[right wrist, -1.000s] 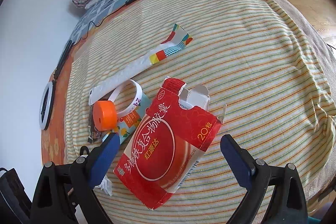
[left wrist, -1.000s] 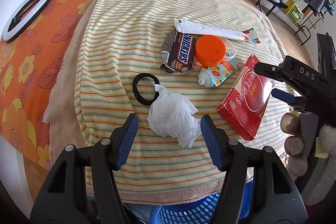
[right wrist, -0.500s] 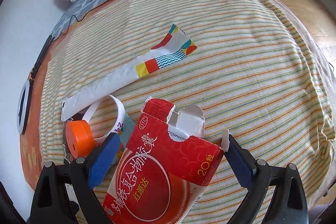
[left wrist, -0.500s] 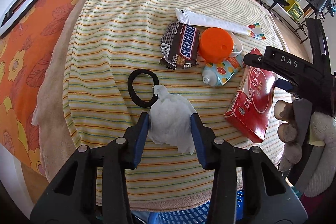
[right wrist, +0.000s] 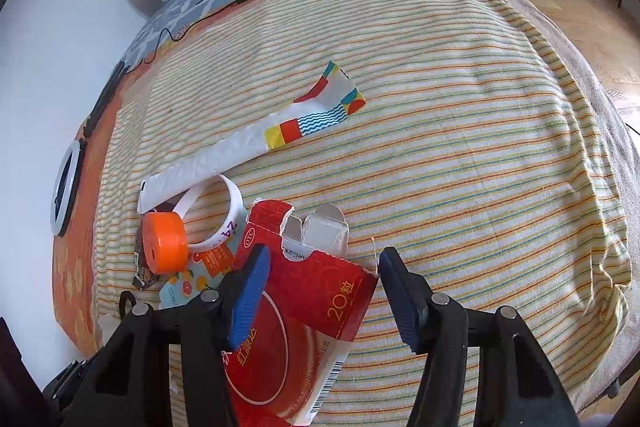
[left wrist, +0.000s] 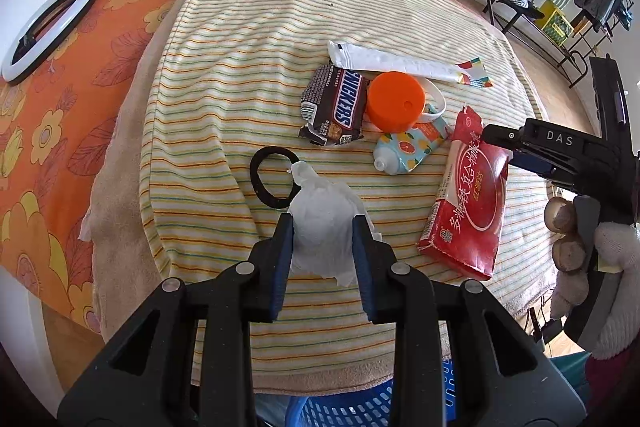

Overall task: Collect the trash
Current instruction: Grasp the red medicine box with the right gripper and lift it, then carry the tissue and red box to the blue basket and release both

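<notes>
Left wrist view: left gripper [left wrist: 323,227] fingers pinching one crumpled tissue [left wrist: 322,223]; right gripper [right wrist: 322,287] fingers spread astride one red box [right wrist: 296,331].

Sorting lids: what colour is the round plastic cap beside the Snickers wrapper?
Orange; the round plastic cap shows best in the left wrist view.

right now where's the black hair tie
In the left wrist view, the black hair tie lies on the striped towel, touching the crumpled tissue's upper-left edge.
</notes>
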Demonstrator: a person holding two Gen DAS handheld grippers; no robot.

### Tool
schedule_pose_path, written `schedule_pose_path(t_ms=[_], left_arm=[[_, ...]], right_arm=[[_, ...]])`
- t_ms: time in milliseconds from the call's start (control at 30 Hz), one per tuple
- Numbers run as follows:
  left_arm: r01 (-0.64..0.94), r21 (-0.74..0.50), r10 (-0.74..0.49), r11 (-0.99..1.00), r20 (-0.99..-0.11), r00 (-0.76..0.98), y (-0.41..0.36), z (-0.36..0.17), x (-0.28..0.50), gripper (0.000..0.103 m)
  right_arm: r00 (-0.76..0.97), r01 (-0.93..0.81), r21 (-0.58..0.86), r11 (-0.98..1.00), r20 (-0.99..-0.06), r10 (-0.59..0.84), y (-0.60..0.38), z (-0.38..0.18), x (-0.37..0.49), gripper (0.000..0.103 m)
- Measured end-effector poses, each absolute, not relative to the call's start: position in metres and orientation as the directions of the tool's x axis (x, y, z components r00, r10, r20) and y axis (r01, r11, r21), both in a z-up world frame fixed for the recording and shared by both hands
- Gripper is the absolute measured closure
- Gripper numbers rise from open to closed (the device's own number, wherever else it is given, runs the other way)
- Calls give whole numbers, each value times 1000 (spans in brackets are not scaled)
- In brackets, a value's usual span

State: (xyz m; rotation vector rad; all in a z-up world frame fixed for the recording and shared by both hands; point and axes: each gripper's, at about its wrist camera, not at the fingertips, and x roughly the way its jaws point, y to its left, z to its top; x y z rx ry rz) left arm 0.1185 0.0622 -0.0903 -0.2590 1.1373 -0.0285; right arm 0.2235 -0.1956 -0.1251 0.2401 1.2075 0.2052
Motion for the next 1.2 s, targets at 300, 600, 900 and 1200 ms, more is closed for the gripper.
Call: schedule_pose_path(t_ms=[300, 600, 900, 1200], left_arm=[[-100, -210, -149, 973, -893, 424, 60, -90, 115, 74], [-115, -224, -153, 968, -886, 438, 68, -84, 113, 74], [-98, -231, -169, 968, -889, 426, 64, -87, 113, 74], [-99, -244, -176, 965, -877, 447, 70, -79, 111, 74]], right_arm=[[246, 51, 468, 882, -862, 443, -221, -138, 196, 17], [218, -4, 535, 845, -824, 523, -178, -139, 176, 19], [254, -14, 503, 864, -834, 489, -148, -132, 189, 21], [269, 17, 318, 948, -915, 302, -120, -139, 224, 3]])
